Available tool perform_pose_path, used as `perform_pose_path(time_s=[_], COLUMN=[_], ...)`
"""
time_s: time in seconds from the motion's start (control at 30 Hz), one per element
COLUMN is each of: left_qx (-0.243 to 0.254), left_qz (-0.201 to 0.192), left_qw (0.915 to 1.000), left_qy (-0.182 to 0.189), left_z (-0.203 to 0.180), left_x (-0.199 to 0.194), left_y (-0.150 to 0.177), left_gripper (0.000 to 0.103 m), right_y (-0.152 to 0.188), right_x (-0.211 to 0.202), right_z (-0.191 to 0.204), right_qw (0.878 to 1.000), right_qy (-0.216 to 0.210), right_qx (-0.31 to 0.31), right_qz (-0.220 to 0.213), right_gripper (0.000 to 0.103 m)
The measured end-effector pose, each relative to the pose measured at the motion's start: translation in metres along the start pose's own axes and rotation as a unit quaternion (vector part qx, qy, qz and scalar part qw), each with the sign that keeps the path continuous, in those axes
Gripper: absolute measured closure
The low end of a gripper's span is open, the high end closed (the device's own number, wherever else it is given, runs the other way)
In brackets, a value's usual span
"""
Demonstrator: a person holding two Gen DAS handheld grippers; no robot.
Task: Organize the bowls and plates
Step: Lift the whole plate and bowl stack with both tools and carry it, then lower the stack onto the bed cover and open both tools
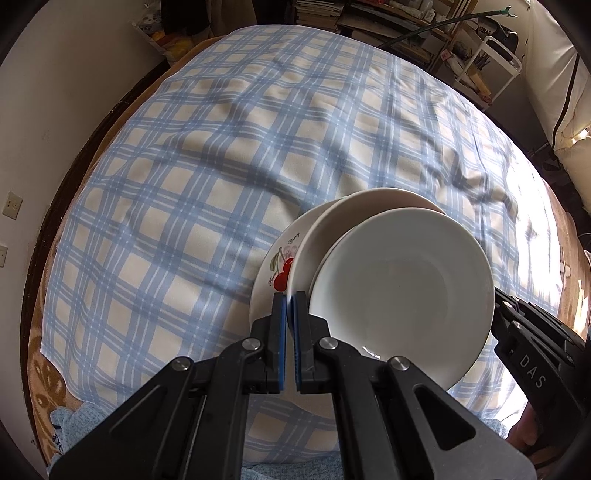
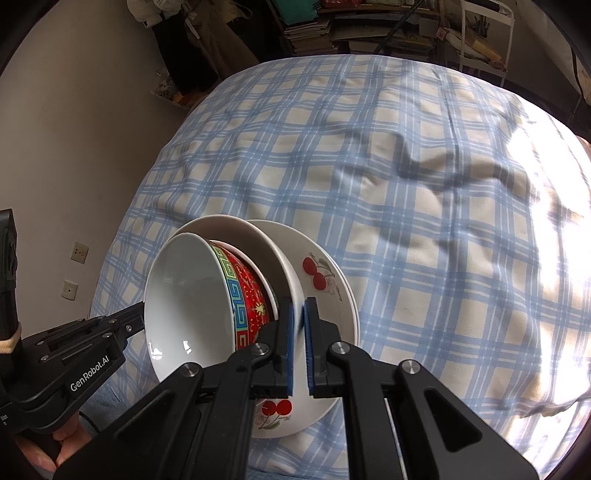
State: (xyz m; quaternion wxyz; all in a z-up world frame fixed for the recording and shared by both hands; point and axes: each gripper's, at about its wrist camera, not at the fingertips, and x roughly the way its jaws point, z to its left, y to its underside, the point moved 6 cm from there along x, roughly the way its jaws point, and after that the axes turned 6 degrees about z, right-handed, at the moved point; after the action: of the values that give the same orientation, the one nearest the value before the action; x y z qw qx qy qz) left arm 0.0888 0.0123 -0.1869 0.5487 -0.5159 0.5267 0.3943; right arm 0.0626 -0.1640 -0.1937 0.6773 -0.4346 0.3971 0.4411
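Note:
A stack of dishes is held between both grippers above the checked tablecloth (image 1: 192,192). It holds a cherry-printed plate (image 1: 275,266), a plain white plate (image 1: 332,229) and a red patterned bowl with a white inside (image 1: 402,291). My left gripper (image 1: 290,299) is shut on the white plate's rim. In the right wrist view the bowl (image 2: 192,306) shows its red side (image 2: 251,295), nested in the white plate (image 2: 273,251) over the cherry plate (image 2: 325,280). My right gripper (image 2: 298,306) is shut on the white plate's rim. The stack is tilted on edge.
The round table has a brown cloth (image 1: 48,373) under the checked one. Shelves with books (image 2: 332,26) and a white rack (image 1: 495,62) stand behind it. A wall with outlets (image 2: 79,252) is at the left. Sunlight glares on the table's right side (image 2: 554,229).

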Motion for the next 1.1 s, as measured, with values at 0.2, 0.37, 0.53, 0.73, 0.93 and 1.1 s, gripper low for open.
perform_pose_path(time_s=[0.2, 0.37, 0.53, 0.73, 0.93, 1.1], left_qx=[0.008, 0.007, 0.016, 0.019, 0.015, 0.005], left_qz=[0.0, -0.002, -0.005, -0.001, 0.017, 0.028], left_qw=[1.0, 0.9999, 0.9998, 0.9996, 0.9987, 0.9976], left_qy=[0.004, 0.012, 0.012, 0.02, 0.046, 0.064], left_z=[-0.0012, 0.0002, -0.0012, -0.0015, -0.0006, 0.0017], left_x=[0.0007, 0.0016, 0.0008, 0.0002, 0.0012, 0.0022], left_y=[-0.0022, -0.0045, -0.0045, -0.0044, -0.0043, -0.0054], left_gripper=[0.101, 0.1, 0.1, 0.099, 0.098, 0.097], right_y=[-0.0026, -0.0045, -0.005, -0.0043, -0.0037, -0.004], right_x=[0.0019, 0.003, 0.0038, 0.0044, 0.004, 0.0022], right_z=[-0.0008, 0.0002, -0.0011, -0.005, -0.0066, -0.0069], right_qw=[1.0, 1.0, 1.0, 0.999, 0.998, 0.998], right_qy=[-0.001, 0.0, -0.003, -0.007, -0.007, -0.004], right_qx=[-0.002, -0.014, -0.018, -0.015, -0.026, -0.036], right_qz=[0.007, 0.012, 0.019, 0.035, 0.054, 0.054], right_gripper=[0.094, 0.094, 0.094, 0.092, 0.091, 0.091])
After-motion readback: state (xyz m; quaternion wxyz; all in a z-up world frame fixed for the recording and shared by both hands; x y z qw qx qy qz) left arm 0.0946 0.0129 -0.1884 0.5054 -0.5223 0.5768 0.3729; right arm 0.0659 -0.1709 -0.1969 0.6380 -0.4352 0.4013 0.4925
